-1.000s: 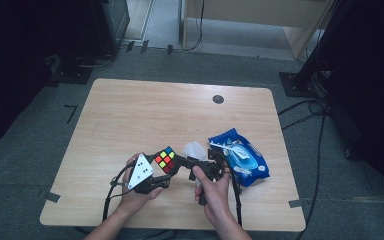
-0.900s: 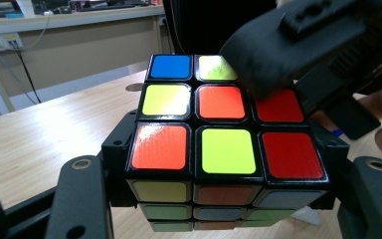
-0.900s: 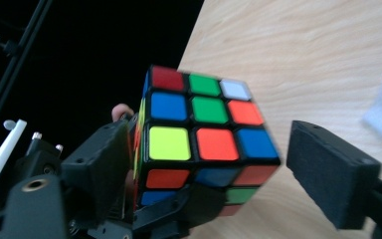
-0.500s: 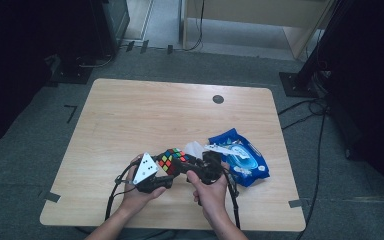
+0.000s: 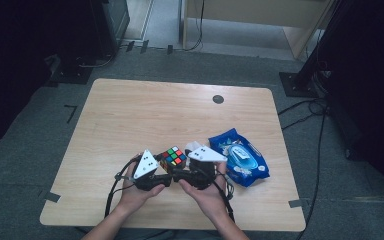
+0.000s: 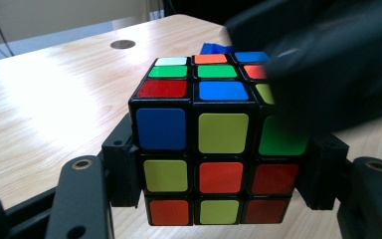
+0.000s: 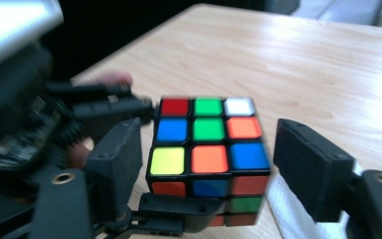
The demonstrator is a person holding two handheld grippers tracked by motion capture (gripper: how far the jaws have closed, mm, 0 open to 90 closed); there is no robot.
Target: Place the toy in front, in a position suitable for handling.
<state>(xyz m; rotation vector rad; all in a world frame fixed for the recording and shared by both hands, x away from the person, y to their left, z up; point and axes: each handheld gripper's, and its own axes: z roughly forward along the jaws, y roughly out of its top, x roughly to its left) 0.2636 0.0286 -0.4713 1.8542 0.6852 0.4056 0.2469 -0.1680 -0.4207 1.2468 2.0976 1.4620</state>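
Left gripper [image 5: 166,178] fingers clamp the glossy plastic cube [image 5: 174,158]; right gripper [image 7: 206,167] fingers, just opening, straddle it loosely

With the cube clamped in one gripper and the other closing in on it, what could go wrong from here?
The right gripper straddles the cube's top layer; its jaws have just reopened a little, one pad standing clear. An uneven pinch could jam the turn or twist the cube out of the left gripper, which grips low.
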